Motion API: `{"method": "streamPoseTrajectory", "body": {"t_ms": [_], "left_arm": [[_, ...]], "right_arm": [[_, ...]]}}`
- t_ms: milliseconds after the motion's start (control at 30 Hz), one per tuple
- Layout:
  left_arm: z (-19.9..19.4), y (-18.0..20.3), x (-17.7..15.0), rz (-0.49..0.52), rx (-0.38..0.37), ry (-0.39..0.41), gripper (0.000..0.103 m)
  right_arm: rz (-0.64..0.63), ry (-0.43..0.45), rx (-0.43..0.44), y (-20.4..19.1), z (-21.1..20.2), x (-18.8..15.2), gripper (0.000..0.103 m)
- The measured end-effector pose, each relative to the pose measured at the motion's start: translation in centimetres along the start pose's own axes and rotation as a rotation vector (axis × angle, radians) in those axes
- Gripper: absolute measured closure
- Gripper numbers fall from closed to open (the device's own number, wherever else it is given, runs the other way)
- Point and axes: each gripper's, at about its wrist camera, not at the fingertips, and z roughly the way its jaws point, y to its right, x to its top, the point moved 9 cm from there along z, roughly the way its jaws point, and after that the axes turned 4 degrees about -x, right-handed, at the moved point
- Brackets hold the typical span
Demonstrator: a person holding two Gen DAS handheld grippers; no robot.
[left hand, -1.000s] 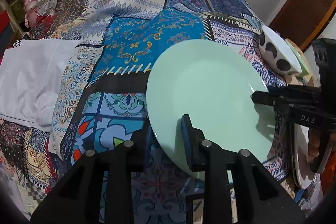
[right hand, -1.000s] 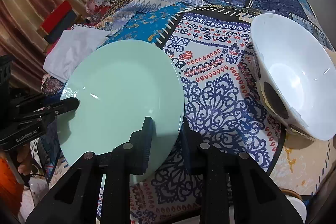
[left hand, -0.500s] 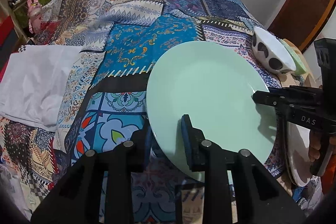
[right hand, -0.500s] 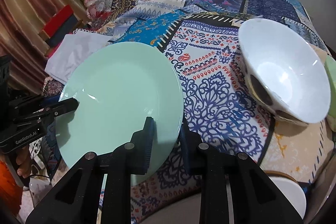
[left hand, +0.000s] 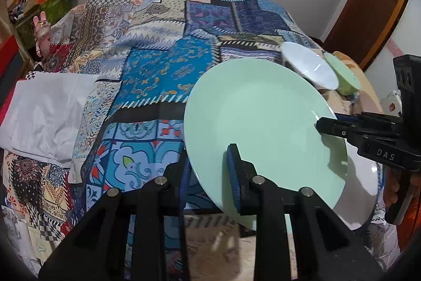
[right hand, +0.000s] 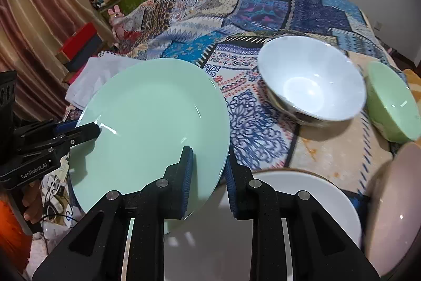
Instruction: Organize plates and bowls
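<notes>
Plate [left hand: 260, 123] was clamped by both grippers [left hand: 208, 167] [right hand: 208, 170], unstacked; bowls [right hand: 313, 78] at 1 o'clock unsorted.

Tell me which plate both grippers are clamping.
The mint green plate, held at opposite rims by left gripper and right gripper; the white plate lies untouched below.

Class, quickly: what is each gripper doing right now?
Left gripper: shut on the green plate, at its rim.
Right gripper: shut on the same plate's opposite rim.
</notes>
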Motion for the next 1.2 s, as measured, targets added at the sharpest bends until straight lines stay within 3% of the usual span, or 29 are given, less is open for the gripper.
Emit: {"method": "streamPoseTrajectory", "body": {"t_ms": [667, 1200], "left_arm": [[-3.0, 9.2, -1.2, 0.054, -0.042, 0.011, 0.076], [-0.1, 15.0, -4.4, 0.064, -0.081, -0.066, 0.076]], "right_arm": [[0.057, 0.090, -0.010, 4.6, -7.3, -3.8, 0.081], [0.131, 0.068, -0.016, 8.9, -8.8, -8.5, 0.081]]}}
